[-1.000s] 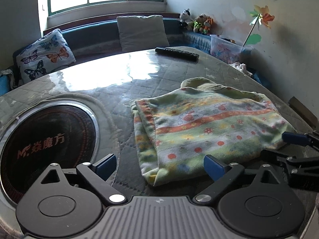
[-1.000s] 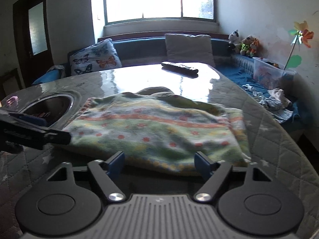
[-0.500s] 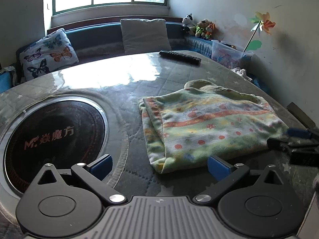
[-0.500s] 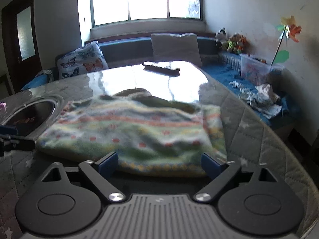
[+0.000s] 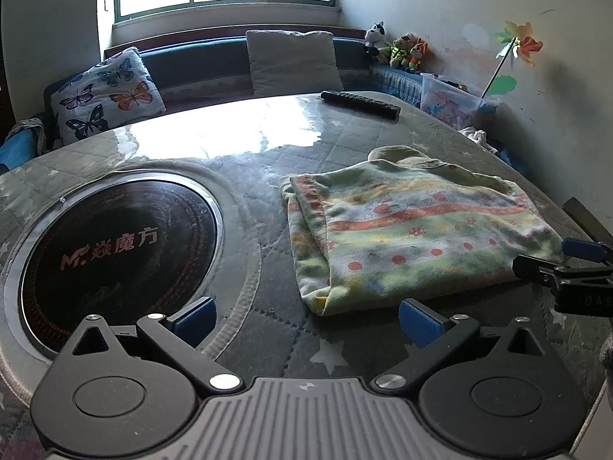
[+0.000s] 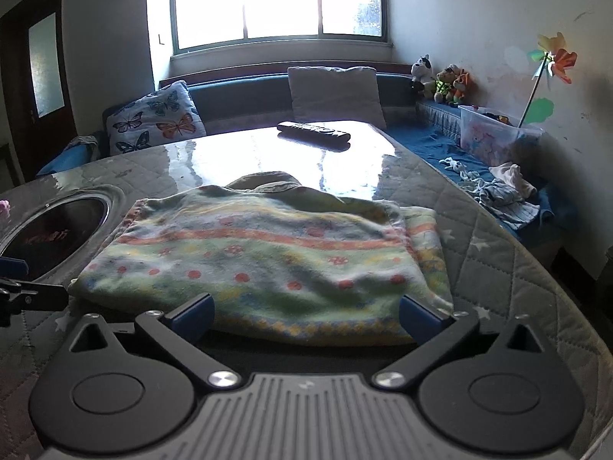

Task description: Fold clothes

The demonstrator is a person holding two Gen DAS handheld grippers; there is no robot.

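Folded fleece garment, pale green with orange stripes and red dots (image 5: 417, 237) (image 6: 264, 257), lies flat on the quilted grey tabletop under a clear glossy cover (image 5: 245, 142) (image 6: 479, 237). In the left wrist view it sits right of centre; in the right wrist view it fills the middle of the frame. A drab green collar or hood part pokes out at its far edge.

Right tongs (image 6: 304, 316) at lower centre, jaws opening, spread wide. The garment's near hem lies just ahead between the blue pads, not pinched. These tongs also show at the right edge of the left wrist view (image 5: 567, 264), beside the garment's right end.

Left tongs (image 5: 304, 318) released, jaws wide, nothing between them, over bare quilting just short of the garment's near left corner.

Round black inset cooktop with red lettering (image 5: 115, 253) at left. Black remote control (image 5: 360, 102) at the far edge of the tabletop. Butterfly-print cushion (image 5: 105, 94) at upper left, on the bench.
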